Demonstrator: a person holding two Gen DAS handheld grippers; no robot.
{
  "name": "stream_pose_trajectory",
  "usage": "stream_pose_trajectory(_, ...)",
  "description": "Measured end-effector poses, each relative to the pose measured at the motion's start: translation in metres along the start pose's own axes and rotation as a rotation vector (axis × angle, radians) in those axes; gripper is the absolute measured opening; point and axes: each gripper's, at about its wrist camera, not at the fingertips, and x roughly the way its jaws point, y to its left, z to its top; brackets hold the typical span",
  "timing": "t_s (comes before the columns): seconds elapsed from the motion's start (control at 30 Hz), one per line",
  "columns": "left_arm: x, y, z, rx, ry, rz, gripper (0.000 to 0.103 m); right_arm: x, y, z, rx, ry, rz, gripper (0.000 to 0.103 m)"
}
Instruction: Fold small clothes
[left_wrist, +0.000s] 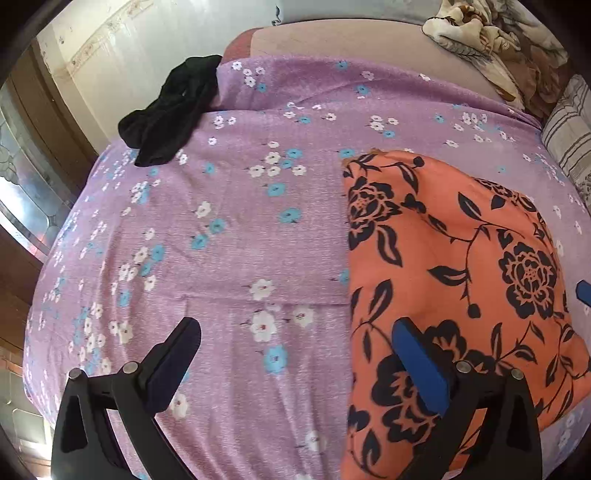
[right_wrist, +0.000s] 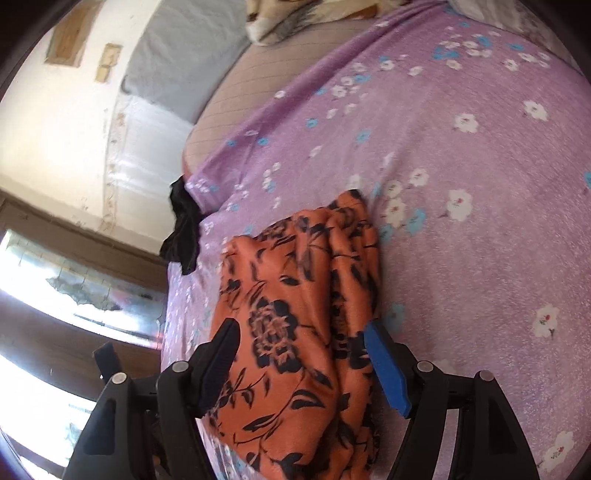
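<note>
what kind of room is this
Most likely a bedroom: clothes lie on a bed spread with a purple floral sheet, a striped pillow sits at its edge, and a crumpled blanket is piled at the far end.

Folded orange cloth with black flower print (left_wrist: 454, 266) lying flat on lilac bedsheet with white and blue blossoms (left_wrist: 236, 229). Left gripper (left_wrist: 295, 332) above it, jaws wide apart, gripping nothing; blue-padded finger (left_wrist: 417, 365) over cloth's near edge. Crumpled black garment (left_wrist: 166, 114) well apart, at sheet's far left edge.
</note>
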Motion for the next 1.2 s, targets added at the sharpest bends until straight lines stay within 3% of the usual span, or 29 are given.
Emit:
stream_pose_trajectory(0.1,0.002,0.007,-0.009,0.01,0.02,0.03,0.103,0.012,0.024,-0.013,-0.132,0.132,0.078,0.072)
stream_pose_trajectory(0.2,0.017,0.008,-0.021,0.042,0.069,0.085,0.103,0.041,0.028,-0.032,-0.212,0.315,-0.033,0.071)
stream_pose_trajectory(0.23,0.021,0.008,-0.024,0.045,0.082,0.099,0.103,0.047,0.026,-0.036,-0.218,0.34,-0.055,0.07)
stream_pose_trajectory(0.37,0.021,0.019,-0.024,0.009,0.108,0.072,0.103,0.038,0.022,-0.031,-0.167,0.301,-0.028,0.068)
stream_pose_trajectory(0.47,0.013,0.022,-0.015,-0.01,0.086,0.024,0.103,0.026,0.021,-0.025,-0.169,0.227,-0.049,0.07)
stream_pose_trajectory(0.53,0.01,0.024,-0.006,-0.045,0.076,-0.037,0.103,0.016,0.013,-0.018,-0.13,0.155,-0.095,0.07)
stream_pose_trajectory(0.7,0.02,0.015,0.018,-0.078,0.103,-0.225,0.103,-0.003,-0.032,0.0,0.112,0.05,-0.143,0.071)
stream_pose_trajectory(0.9,0.054,-0.01,0.025,-0.055,0.235,-0.469,0.103,0.008,-0.055,0.004,0.212,0.094,-0.151,0.074)
stream_pose_trajectory(1.1,0.081,-0.011,0.021,-0.122,0.312,-0.584,0.103,0.031,-0.054,0.001,0.204,0.118,-0.109,0.083)
stream_pose_trajectory(1.2,0.08,-0.013,0.021,-0.114,0.293,-0.6,0.103,0.04,-0.05,0.001,0.184,0.118,-0.087,0.087)
